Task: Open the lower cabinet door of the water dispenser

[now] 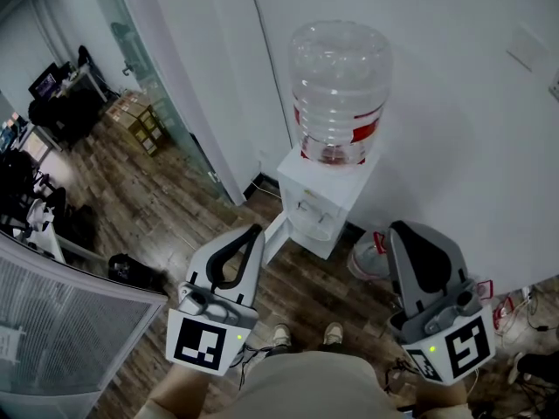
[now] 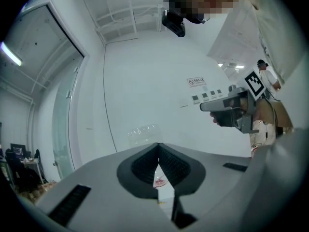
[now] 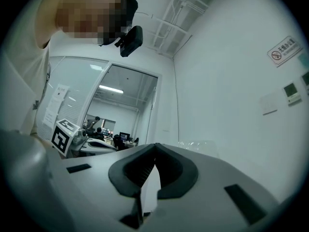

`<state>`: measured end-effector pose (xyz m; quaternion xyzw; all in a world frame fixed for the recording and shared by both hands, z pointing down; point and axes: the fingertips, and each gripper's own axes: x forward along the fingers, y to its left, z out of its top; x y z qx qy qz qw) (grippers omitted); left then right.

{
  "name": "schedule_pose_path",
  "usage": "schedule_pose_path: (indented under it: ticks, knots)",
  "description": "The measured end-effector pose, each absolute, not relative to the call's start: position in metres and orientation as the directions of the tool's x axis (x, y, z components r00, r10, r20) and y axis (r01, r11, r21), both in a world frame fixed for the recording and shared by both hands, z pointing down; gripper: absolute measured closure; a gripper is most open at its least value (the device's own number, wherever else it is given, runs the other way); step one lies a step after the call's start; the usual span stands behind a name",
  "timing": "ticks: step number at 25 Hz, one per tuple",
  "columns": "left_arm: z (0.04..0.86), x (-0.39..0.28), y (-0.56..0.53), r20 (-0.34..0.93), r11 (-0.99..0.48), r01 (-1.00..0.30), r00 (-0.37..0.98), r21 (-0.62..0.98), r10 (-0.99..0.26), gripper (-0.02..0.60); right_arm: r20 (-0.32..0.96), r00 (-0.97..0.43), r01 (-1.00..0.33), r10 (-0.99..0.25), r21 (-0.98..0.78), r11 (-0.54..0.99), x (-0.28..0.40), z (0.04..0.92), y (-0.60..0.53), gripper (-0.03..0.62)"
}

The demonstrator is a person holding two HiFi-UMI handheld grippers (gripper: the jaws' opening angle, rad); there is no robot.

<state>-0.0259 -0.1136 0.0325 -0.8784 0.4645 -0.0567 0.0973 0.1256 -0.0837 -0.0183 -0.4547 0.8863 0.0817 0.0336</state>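
2 grippers face water dispenser (clear bottle on top). Left gripper, right gripper: jaws pressed together, empty, both apart from dispenser.

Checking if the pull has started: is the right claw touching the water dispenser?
Apart. The head view shows the right claw clear of the water dispenser, wall and floor visible between them.
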Motion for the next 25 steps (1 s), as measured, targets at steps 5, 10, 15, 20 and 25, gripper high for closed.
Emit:
schedule_pose_path:
  ticks: [5,10,15,20,25]
  knots:
    - [0.031,-0.024,-0.118,0.004,-0.539,-0.811,0.553,-0.226,-0.833,0.575,-0.101,-0.597,-0.802,-0.796,0.102,0.589,0.125,-0.005,-0.084,0.588]
    - [0.032,-0.016,-0.120,0.004,-0.550,-0.804,0.564,-0.224,-0.826,0.575,-0.080,-0.576,-0.815,-0.814,0.136,0.563,0.131,0.000,-0.092,0.588]
    - [0.035,-0.018,-0.120,0.012,-0.550,-0.807,0.561,-0.215,-0.828,0.575,-0.084,-0.577,-0.815,-0.813,0.129,0.565,0.133,0.000,-0.093,0.588]
    - [0.036,-0.018,-0.122,0.020,-0.550,-0.808,0.559,-0.211,-0.829,0.575,-0.096,-0.584,-0.810,-0.806,0.124,0.572,0.132,-0.003,-0.096,0.588]
    - [0.034,-0.017,-0.120,0.020,-0.554,-0.802,0.564,-0.222,-0.825,0.575,-0.091,-0.594,-0.803,-0.799,0.125,0.583,0.128,0.000,-0.095,0.588]
